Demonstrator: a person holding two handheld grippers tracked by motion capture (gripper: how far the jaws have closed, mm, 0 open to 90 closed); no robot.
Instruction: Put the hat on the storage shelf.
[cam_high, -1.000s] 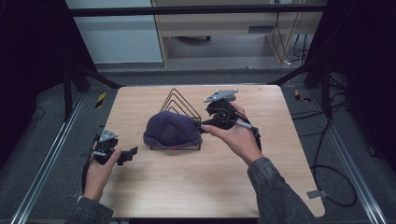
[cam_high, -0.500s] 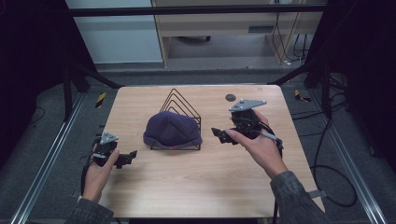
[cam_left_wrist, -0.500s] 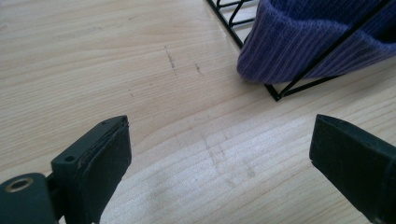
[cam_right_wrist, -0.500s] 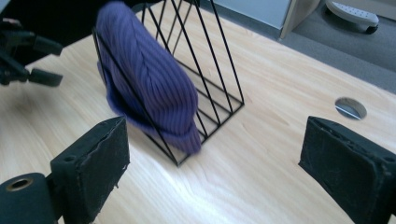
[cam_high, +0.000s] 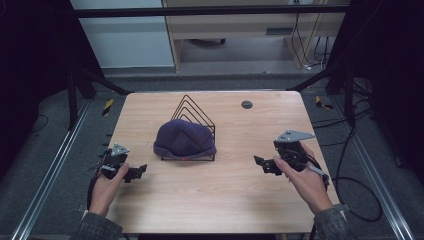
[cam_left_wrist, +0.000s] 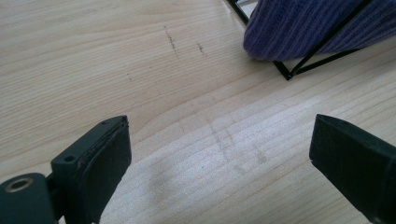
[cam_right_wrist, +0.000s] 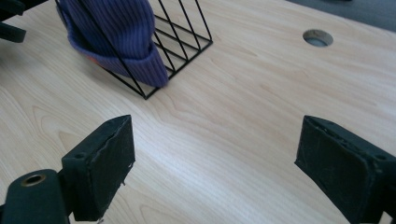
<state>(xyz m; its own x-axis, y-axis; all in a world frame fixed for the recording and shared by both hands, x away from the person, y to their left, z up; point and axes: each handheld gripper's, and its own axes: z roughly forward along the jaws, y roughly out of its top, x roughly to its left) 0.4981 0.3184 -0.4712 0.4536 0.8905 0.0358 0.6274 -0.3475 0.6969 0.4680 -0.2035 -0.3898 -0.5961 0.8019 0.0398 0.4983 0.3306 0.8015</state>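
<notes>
Both sets of fingers are standing spread and empty, the hat (cam_high: 184, 140) on the rack (cam_high: 196, 114) lying between them, slightly nearer the left gripper (cam_high: 141, 170) than the right gripper (cam_high: 258, 162).

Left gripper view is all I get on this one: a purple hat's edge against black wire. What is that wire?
Observer: A rack of upright wire triangles. The hat is draped over its front ones, and the rear ones stand bare.
Operator: Where is the right gripper?
Observer: The right gripper is low over the table, to the right of the rack and apart from it. Its jaws have just closed a little but stand wide, with nothing between them.
Operator: Anything else on the table?
Observer: A round hole near its far edge.
</notes>
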